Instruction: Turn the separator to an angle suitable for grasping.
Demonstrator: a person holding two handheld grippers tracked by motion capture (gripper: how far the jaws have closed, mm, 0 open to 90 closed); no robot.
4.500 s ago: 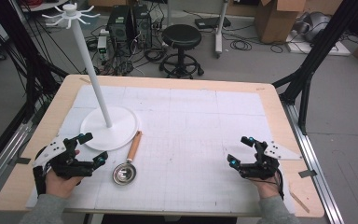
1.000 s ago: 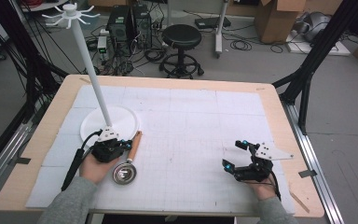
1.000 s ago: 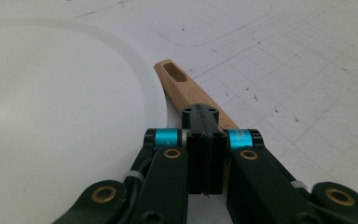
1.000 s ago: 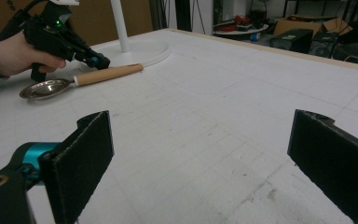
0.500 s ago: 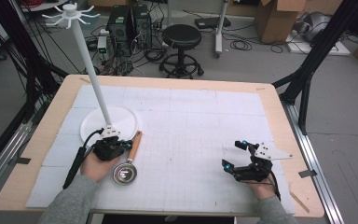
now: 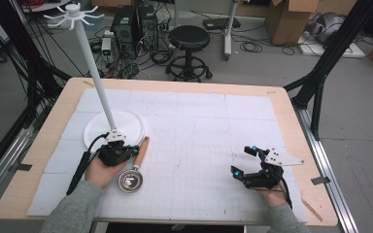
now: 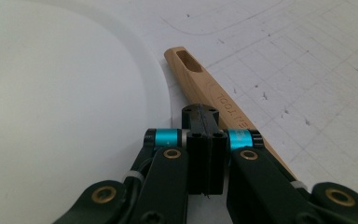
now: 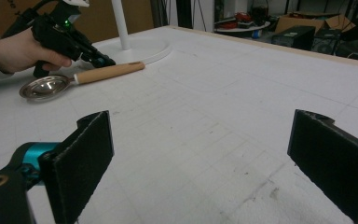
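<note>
A ladle lies on the white mat, its steel bowl (image 6: 129,180) toward me and its wooden handle (image 6: 141,145) pointing at the white round base (image 6: 126,124) of a tall hook stand. My left gripper (image 6: 132,150) is at the handle's left side beside the base rim, jaws pressed together with nothing seen between them. In the left gripper view the shut tips (image 7: 200,112) rest against the handle (image 7: 205,81), with the base (image 7: 65,93) on the left. My right gripper (image 6: 241,160) stands open at front right, its pads (image 8: 86,154) wide apart over bare mat.
The stand's white pole (image 6: 94,73) rises from the base to a ring of hooks (image 6: 72,12). The wooden table edge (image 6: 281,97) frames the mat. Behind the table stand a black stool (image 6: 188,39), computer cases and cardboard boxes.
Since the earliest frame my left hand has come from the front left corner to the ladle's handle. Over the last second neither hand nor the ladle has moved.
</note>
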